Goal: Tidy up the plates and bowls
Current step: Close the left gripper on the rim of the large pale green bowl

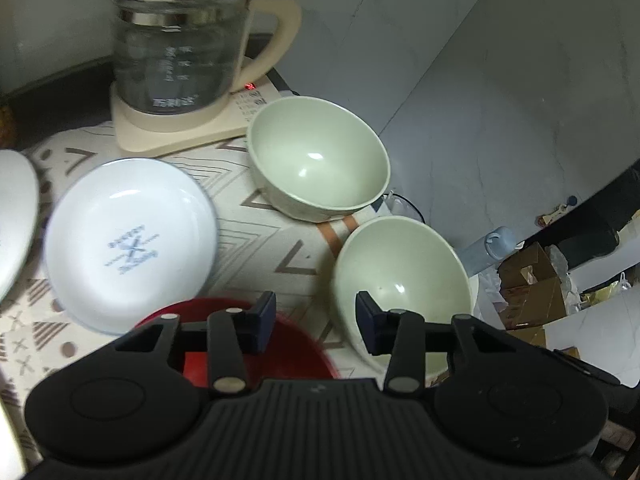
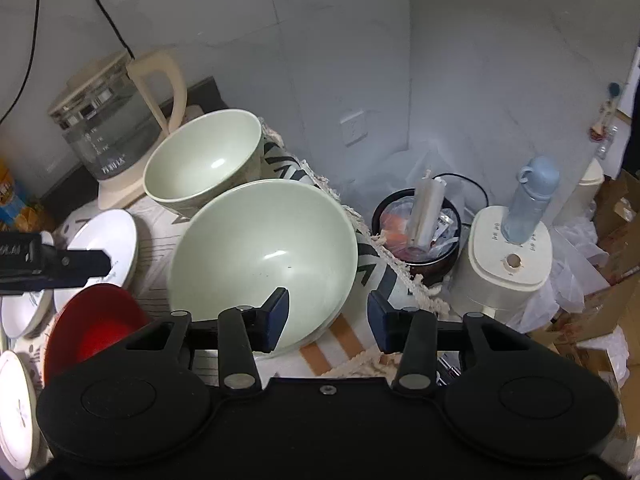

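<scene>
Nearest the right gripper, the big pale green bowl sits on the patterned cloth, its rim between the half-open, empty jaws. Behind that bowl stands a smaller green bowl, beyond it a glass kettle. Left of it, the left gripper, also half-open and empty, hangs over a red bowl, a white plate beside.

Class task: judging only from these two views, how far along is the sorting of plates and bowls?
Done: nothing looks stacked. The two green bowls, far and near, sit apart; the white plate and red bowl lie separately.
In hand: nothing. The right gripper straddles the near bowl's rim, jaws apart; the left gripper is empty.
Left: all the nesting and stacking.
</scene>
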The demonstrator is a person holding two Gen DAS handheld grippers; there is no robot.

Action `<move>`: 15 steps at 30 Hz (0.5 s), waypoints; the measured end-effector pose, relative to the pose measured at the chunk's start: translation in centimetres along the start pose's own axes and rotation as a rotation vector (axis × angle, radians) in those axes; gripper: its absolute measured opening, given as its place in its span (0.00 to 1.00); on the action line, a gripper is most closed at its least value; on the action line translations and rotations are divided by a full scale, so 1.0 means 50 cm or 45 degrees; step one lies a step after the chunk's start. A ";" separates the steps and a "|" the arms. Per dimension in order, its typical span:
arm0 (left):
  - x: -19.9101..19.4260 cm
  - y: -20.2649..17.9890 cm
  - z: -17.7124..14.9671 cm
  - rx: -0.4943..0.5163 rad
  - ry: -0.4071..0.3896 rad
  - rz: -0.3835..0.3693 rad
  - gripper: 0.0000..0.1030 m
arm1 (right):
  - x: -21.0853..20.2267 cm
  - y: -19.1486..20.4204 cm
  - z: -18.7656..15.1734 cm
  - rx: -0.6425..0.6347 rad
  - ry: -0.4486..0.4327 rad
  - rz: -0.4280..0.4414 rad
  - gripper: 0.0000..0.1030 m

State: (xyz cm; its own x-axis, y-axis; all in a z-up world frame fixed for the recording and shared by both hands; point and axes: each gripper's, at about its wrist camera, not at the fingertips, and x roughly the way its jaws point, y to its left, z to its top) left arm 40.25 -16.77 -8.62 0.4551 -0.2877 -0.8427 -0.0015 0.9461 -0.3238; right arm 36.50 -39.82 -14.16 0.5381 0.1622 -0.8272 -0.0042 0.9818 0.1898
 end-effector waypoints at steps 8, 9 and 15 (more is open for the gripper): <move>0.085 -0.033 0.029 0.006 0.077 0.028 0.35 | 0.065 -0.040 0.022 0.020 0.077 0.018 0.36; 0.095 -0.037 0.032 0.005 0.087 0.029 0.33 | 0.070 -0.043 0.023 0.020 0.083 0.019 0.36; 0.149 -0.043 0.042 -0.049 0.154 0.050 0.23 | 0.098 -0.061 0.030 0.017 0.121 0.061 0.35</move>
State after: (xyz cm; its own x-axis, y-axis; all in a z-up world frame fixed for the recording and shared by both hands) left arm 45.53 -20.61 -13.31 0.3430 -0.2687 -0.9001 -0.0527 0.9512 -0.3041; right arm 40.43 -42.15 -17.99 0.4553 0.2178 -0.8633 -0.0164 0.9715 0.2364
